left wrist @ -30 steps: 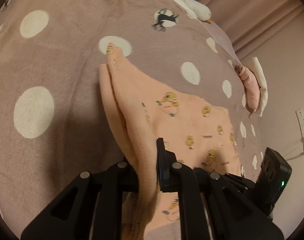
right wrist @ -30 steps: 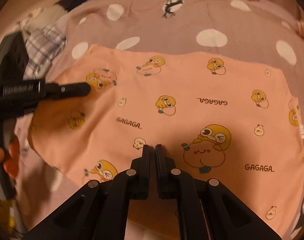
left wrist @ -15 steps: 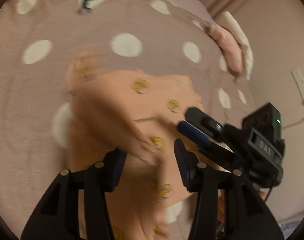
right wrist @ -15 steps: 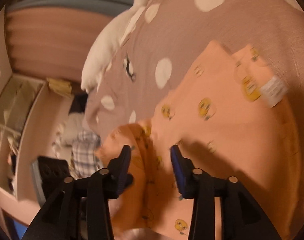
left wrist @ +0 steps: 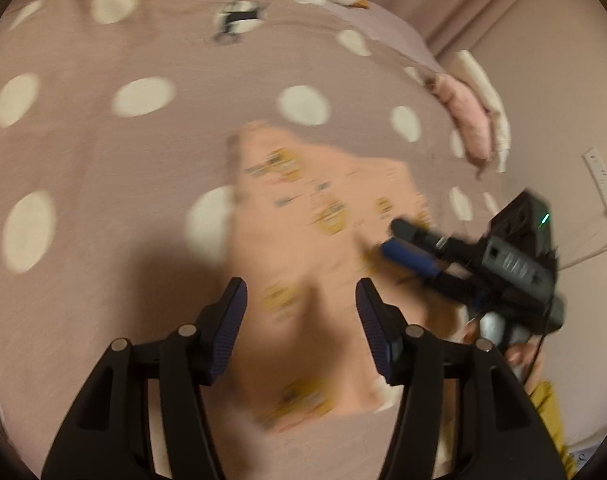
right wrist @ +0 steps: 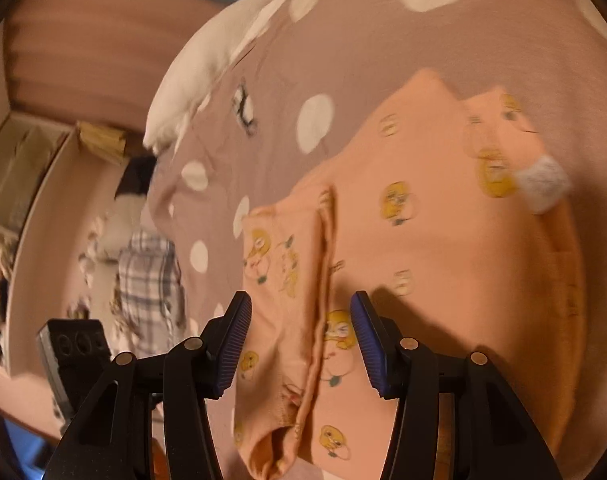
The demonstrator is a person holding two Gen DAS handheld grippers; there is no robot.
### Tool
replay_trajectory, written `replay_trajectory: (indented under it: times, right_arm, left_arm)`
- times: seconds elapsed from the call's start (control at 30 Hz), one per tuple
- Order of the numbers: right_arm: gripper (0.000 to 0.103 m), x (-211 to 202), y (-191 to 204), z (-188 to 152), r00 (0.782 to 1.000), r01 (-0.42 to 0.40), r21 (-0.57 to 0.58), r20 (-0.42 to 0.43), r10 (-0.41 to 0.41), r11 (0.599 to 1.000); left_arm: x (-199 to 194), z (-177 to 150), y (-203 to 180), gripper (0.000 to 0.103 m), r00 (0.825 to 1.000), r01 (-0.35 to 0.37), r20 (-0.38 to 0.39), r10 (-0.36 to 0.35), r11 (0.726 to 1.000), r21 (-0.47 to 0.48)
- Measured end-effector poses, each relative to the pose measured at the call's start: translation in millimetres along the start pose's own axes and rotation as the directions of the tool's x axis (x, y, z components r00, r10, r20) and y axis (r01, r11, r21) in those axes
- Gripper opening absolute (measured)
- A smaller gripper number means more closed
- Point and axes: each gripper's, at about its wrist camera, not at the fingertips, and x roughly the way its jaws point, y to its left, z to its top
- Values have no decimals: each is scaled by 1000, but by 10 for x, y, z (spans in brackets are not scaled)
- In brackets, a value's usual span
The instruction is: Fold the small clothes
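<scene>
Peach duck-print garment (right wrist: 443, 248), folded, lies flat mid-bed on dotted mauve blanket (left wrist: 103, 152). Left claw (left wrist: 299, 300) and right claw (right wrist: 301, 320): jaws just opened, apart above the cloth, gripping nothing.

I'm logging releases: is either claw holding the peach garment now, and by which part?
Nothing is held. Both the left claw and right claw have just been opening; the garment lies loose on the bedspread between unpressed pads.
</scene>
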Motion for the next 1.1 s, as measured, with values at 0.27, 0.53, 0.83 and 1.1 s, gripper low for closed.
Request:
replay_trajectory:
  times: [0.27, 0.53, 0.83, 1.1]
  right_arm:
    - [52, 363, 162, 23, 982, 178, -106, -46, -184, 978]
    - [52, 535, 256, 61, 979, 195, -156, -29, -202, 968]
    - [9, 439, 278, 67, 965, 263, -190, 37, -260, 946]
    - [8, -131, 625, 289, 928, 369, -318, 175, -328, 873]
  left_arm:
    - [-285, -481, 517, 56, 999, -2, 43, 7, 994, -108]
    - [-458, -697, 639, 56, 996, 63, 77, -51, 985, -163]
    - [-464, -753, 663, 58, 997, 62, 61, -51, 981, -183]
    - [-406, -745, 488, 58, 997, 67, 39, -62, 986, -151]
